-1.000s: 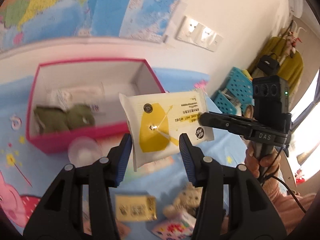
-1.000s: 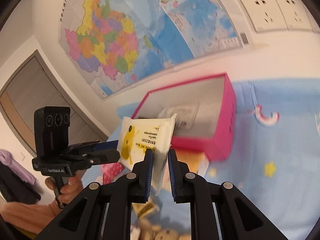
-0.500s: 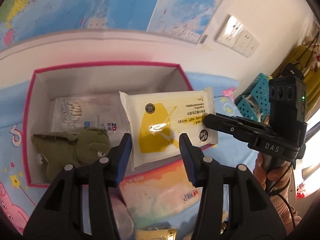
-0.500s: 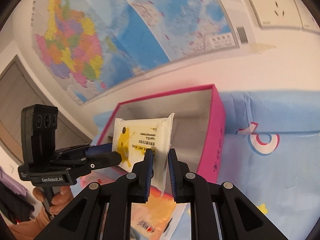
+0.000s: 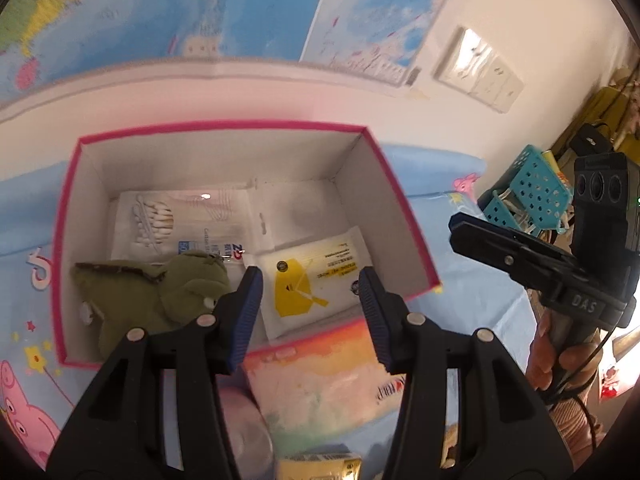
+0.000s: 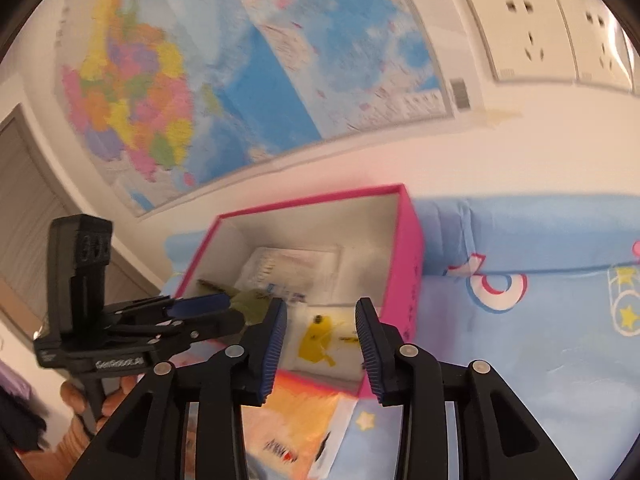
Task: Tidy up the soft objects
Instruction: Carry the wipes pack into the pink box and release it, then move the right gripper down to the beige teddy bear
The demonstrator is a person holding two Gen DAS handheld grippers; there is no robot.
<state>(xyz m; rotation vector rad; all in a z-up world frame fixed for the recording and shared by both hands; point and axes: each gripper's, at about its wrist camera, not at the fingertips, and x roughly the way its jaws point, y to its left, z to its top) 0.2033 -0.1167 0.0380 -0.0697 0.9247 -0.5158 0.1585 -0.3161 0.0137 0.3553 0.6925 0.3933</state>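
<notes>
The right gripper [image 6: 322, 344] is opening, empty, above the wipes pack [image 5: 314, 278] lying in the pink box [image 5: 404, 216] at frame centre, its long axis slanting up to the right.

Bg: wall maps [image 6: 224, 92] above; sockets [image 6: 556, 36] top right; blue cartoon sheet [image 6: 540, 360] underneath; teal baskets [image 5: 528, 196] far right; door [image 6: 28, 208] at left.

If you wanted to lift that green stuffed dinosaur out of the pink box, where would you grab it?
Probably by its rounded head, coming straight down from above. The green stuffed dinosaur lies low inside the pink box, against the near wall, so a sideways approach looks blocked. The plump head gives the claw something soft to squeeze.
</notes>
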